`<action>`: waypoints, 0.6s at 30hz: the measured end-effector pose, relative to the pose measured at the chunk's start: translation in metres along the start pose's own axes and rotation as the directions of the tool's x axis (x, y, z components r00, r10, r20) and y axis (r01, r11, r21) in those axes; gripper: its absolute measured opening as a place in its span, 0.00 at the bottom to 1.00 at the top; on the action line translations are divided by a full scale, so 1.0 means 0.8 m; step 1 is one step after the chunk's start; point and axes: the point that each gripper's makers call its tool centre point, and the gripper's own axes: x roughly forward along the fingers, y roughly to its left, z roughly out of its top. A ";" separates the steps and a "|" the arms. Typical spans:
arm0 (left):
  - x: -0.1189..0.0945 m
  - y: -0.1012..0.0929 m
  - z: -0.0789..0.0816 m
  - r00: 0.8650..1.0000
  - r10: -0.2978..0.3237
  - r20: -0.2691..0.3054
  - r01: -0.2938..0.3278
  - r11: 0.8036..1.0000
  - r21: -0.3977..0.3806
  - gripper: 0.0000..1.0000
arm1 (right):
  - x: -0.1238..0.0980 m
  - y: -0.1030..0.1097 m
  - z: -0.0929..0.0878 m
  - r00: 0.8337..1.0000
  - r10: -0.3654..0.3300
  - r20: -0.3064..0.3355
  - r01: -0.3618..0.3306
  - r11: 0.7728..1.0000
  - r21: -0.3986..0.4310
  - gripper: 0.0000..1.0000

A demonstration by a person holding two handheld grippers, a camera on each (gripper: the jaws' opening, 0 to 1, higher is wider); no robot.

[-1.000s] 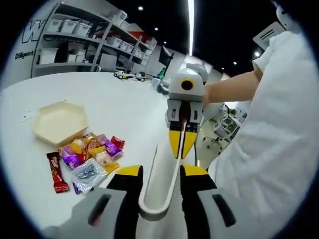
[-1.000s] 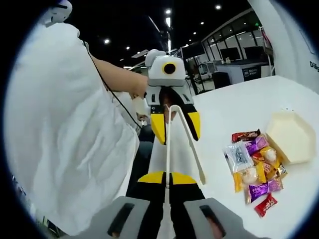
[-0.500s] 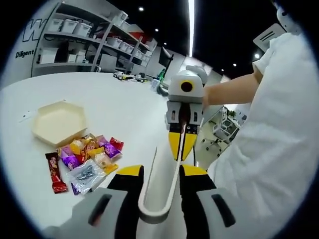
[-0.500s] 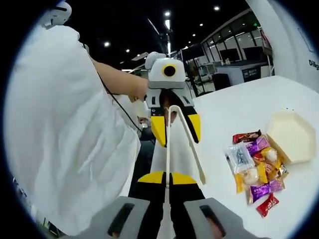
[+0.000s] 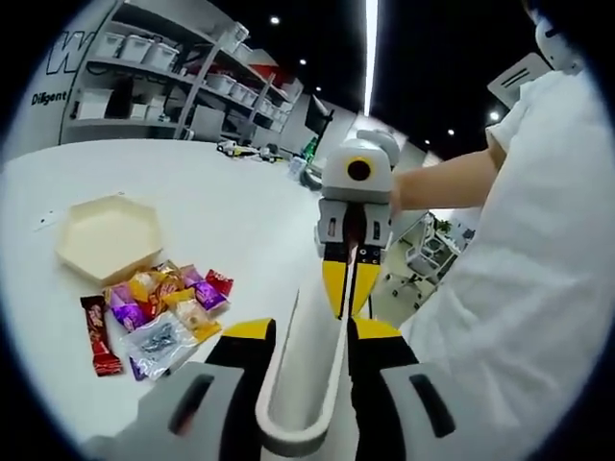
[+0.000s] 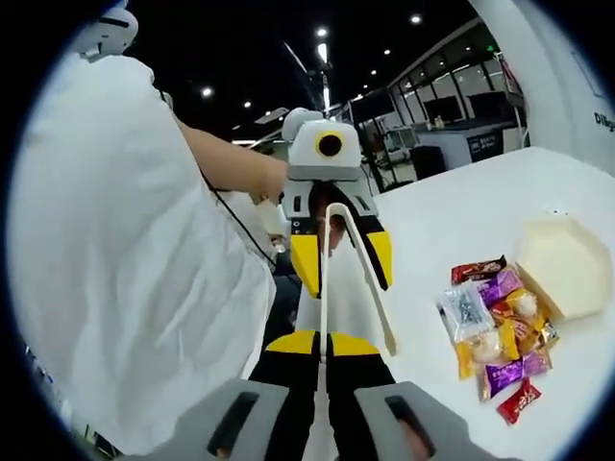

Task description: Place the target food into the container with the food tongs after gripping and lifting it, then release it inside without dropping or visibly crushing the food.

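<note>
The left gripper (image 5: 303, 338) held the looped end of the white food tongs (image 5: 312, 360) between its yellow-tipped jaws, which stood apart with the bend of the tongs filling the space between them. In the left gripper view the tongs ran forward from those jaws to the right gripper (image 5: 348, 281), whose yellow jaws were pressed together on the two arm tips.

In the right gripper view the same right gripper (image 6: 321, 343) showed its jaws closed, pinching the tips of the food tongs (image 6: 338, 274) flat; from there the two white arms spread as they ran ahead to the left gripper (image 6: 338, 261), whose jaws straddled the far bend. A person in a white shirt (image 6: 115, 269) stood close behind both tools, a bare forearm reaching to each.

The target food lay on the white worktop (image 5: 192, 192), well apart from either pair of jaws: a loose heap of wrapped snacks (image 5: 159, 307) to the left of the left jaws, with a red bar (image 5: 96, 334) at its outer edge and a clear packet (image 5: 159, 341) nearest. Just beyond the heap sat the cream hexagonal container (image 5: 104, 235), its inside bare. From the right jaws the heap (image 6: 495, 336) lay to the right, the container (image 6: 562, 264) touching its far side.
</note>
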 end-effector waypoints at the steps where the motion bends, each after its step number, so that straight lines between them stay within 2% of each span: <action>1: 0.000 0.000 0.000 1.000 -0.001 0.001 0.001 1.000 -0.003 0.28 | 0.000 0.000 0.001 1.000 0.002 0.003 -0.002 1.000 0.001 0.00; 18: 0.008 -0.009 0.003 0.999 -0.040 0.005 0.040 0.999 -0.009 0.27 | 0.012 0.005 0.013 0.999 0.045 0.011 -0.045 0.999 -0.004 0.00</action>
